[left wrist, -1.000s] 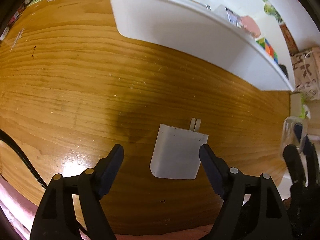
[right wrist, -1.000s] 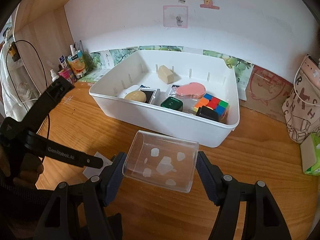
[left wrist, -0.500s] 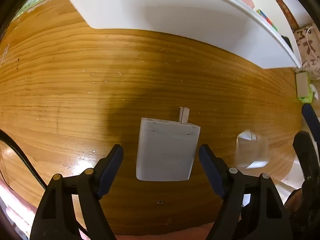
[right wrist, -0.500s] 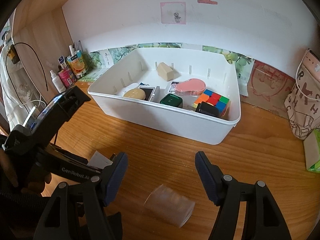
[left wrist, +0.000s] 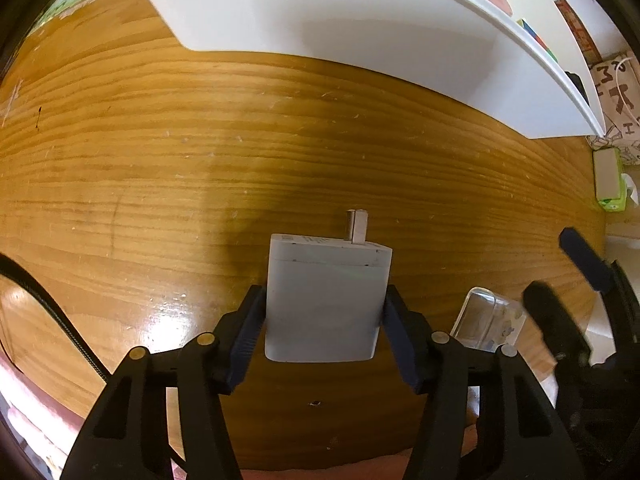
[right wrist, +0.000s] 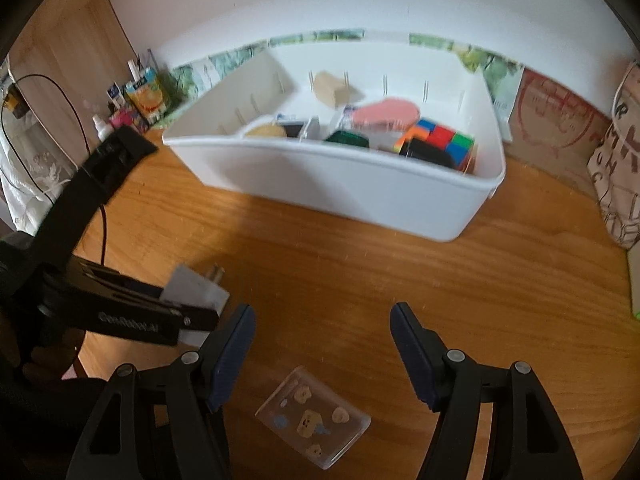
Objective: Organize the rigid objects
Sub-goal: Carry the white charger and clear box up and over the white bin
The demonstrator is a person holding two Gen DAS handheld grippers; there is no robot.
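Observation:
A white wall charger (left wrist: 326,272) lies flat on the wooden desk (left wrist: 160,160), prongs pointing toward the white bin (left wrist: 360,20). My left gripper (left wrist: 323,296) points down over it, jaws closing, and both pads touch the charger's sides. The charger (right wrist: 196,288) also shows at the left of the right wrist view, under the left gripper's fingers (right wrist: 160,316). My right gripper (right wrist: 322,316) stands open and holds nothing. A clear plastic box (right wrist: 312,416) with small stickers lies on the desk just below and between its fingers. The same box (left wrist: 490,320) lies right of the charger.
The bin (right wrist: 360,188) holds a colour cube (right wrist: 444,140), a pink item, a green box and other small things. Cartons and small bottles (right wrist: 140,100) stand at the back left. A patterned bag (right wrist: 616,160) hangs at the right. A black cable (left wrist: 48,304) crosses the desk's left.
The clear box left the right gripper and dropped to the desk. The left gripper came down over the charger and its jaws narrowed onto its sides.

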